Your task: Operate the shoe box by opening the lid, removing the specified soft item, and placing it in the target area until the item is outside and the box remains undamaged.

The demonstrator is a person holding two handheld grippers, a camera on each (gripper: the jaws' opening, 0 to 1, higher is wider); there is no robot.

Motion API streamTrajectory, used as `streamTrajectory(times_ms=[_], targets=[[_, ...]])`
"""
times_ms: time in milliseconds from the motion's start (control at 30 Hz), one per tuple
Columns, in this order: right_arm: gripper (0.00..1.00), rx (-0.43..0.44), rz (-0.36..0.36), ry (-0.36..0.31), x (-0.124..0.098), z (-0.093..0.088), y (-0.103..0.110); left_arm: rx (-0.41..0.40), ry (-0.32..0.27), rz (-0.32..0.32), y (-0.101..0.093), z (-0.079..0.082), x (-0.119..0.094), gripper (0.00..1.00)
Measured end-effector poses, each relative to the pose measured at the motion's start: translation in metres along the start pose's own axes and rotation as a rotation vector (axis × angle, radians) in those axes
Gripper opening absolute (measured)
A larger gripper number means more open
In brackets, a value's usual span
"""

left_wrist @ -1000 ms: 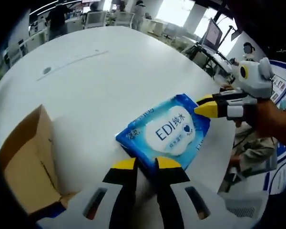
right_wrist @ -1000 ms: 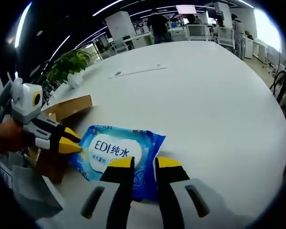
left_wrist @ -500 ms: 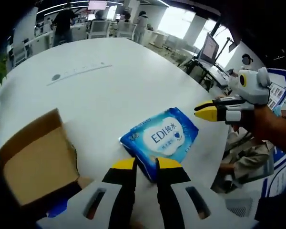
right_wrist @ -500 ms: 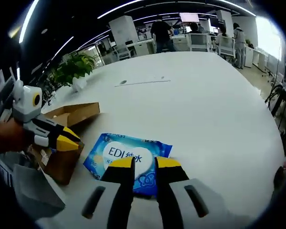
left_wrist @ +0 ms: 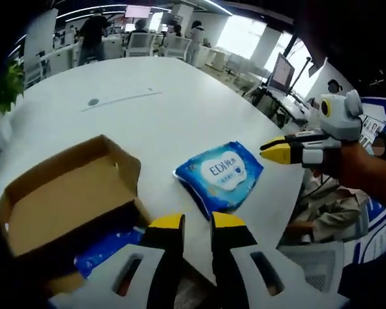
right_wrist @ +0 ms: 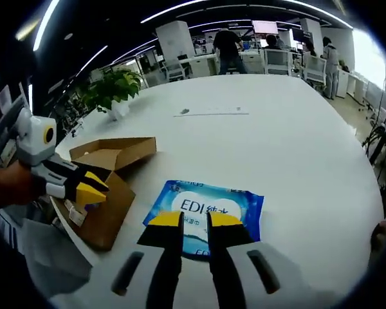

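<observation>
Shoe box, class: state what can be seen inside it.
In the left gripper view, the open shoe box shows its bare brown lid panel and something blue in the lower part; what that is stays hidden.

Right gripper [right_wrist: 193, 220]: jaws are covering the near edge of the wipes pack [right_wrist: 206, 207]. Shoe box [left_wrist: 64, 193]: a blue item [left_wrist: 106, 244] inside is lying half hidden under the flap, kind unreadable. Small print on the pack is too fine to read.

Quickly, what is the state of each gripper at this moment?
Left gripper: empty, with a narrow gap between its tips, above the table edge.
Right gripper: empty, with a narrow gap too, above the blue wipes pack.
</observation>
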State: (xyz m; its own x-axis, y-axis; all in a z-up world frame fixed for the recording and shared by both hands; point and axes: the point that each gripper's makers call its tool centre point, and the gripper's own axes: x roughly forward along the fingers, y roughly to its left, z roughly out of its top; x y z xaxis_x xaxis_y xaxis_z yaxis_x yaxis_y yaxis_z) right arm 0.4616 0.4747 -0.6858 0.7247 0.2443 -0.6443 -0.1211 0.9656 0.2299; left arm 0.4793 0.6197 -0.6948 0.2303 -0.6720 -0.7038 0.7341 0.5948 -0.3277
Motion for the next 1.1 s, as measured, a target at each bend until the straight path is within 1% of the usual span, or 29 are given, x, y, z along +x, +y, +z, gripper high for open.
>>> streamTrajectory(times_ms=[33,200,267,600,767,900,1100], targets=[[0.13,-0.001,0.002,0.0,0.0,0.0,0.002,-0.003,-0.005,0.003,0.002,-0.001,-0.004,0.13],[0.12,-0.022,0.027,0.005,0.005,0.002,0.027,-0.019,-0.016,0.02,0.015,-0.009,-0.019,0.13],[0.12,-0.024,0.034,0.008,0.008,0.002,0.033,-0.029,-0.019,0.026,0.02,-0.012,-0.024,0.13],[0.11,-0.063,0.079,0.024,0.021,0.006,0.073,-0.071,-0.033,0.059,0.043,-0.028,-0.046,0.12],[0.1,-0.081,0.099,0.031,0.028,0.008,0.091,-0.086,-0.039,0.086,0.058,-0.034,-0.057,0.12],[0.1,-0.092,0.113,0.035,0.032,0.008,0.104,-0.103,-0.034,0.113,0.071,-0.043,-0.063,0.12],[0.1,-0.103,0.129,0.043,0.037,0.007,0.118,-0.127,-0.024,0.15,0.088,-0.054,-0.07,0.12]])
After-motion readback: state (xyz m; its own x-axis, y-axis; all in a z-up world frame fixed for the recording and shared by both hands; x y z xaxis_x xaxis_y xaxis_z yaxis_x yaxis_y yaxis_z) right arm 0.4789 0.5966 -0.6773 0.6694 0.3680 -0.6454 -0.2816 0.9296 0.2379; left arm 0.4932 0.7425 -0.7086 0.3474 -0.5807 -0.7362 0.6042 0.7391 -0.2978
